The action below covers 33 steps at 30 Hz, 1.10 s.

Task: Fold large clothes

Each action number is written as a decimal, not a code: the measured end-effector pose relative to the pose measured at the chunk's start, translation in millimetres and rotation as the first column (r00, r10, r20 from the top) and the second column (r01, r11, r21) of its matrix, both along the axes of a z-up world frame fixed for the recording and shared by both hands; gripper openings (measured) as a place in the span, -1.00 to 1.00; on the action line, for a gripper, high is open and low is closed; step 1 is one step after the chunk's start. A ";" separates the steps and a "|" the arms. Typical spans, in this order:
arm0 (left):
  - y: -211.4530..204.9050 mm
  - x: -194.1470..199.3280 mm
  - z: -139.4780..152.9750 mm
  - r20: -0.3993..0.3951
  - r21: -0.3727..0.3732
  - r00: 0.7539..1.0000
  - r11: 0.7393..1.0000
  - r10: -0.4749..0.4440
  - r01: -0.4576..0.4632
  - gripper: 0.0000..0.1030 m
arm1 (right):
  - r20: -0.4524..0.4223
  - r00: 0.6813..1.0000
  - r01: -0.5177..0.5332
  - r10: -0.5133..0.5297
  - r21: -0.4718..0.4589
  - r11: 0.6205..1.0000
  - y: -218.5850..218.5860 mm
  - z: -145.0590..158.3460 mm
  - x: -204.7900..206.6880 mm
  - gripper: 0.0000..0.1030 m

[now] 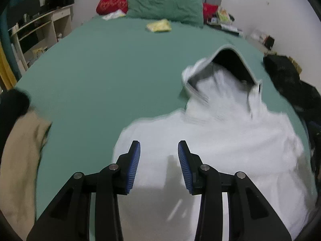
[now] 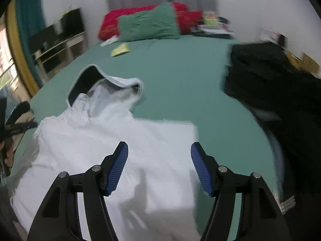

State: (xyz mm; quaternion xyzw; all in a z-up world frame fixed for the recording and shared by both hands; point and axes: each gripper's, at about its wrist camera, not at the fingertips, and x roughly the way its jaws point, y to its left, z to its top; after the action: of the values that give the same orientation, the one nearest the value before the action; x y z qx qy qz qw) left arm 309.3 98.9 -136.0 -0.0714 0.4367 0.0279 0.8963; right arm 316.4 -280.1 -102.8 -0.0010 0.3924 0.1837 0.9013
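White hoodie (image 1: 220,136) lies on green bed (image 1: 104,76); both tongs (image 2: 159,160) gape.

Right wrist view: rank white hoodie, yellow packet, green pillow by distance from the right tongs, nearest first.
1. White hoodie: directly under the right tongs, spreading left.
2. Yellow packet: far up the bed, left of centre.
3. Green pillow: at the headboard, farthest.

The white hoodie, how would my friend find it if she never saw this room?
Look at the big green bed. At its near end, under both open grippers, lies the white hoodie, spread flat. It is the only white garment, with a dark-lined hood pointing toward the pillows; the pile beside it is black.
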 end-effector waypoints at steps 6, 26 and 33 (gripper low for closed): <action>-30.1 82.8 -18.0 0.018 -0.018 1.000 0.999 -0.026 0.026 -0.19 | -0.030 0.996 -0.085 0.084 -0.048 0.995 78.5 -31.0 98.9 0.26; -18.0 55.3 -16.3 -0.117 -0.003 0.981 0.987 -0.157 0.158 -0.17 | -0.203 0.943 -0.283 0.265 -0.067 0.957 32.6 -43.8 57.2 -0.41; 19.1 42.8 35.4 0.042 -0.095 0.991 0.987 -0.130 0.133 0.09 | -0.161 0.942 -0.264 0.295 0.184 0.947 -20.9 -14.1 68.2 0.50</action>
State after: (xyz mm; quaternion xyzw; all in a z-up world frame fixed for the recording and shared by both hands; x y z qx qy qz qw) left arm 352.1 118.0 -100.6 -0.0868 0.4252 -0.0539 0.8993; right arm 384.6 -301.0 -116.9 0.0326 0.4550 0.3402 0.8223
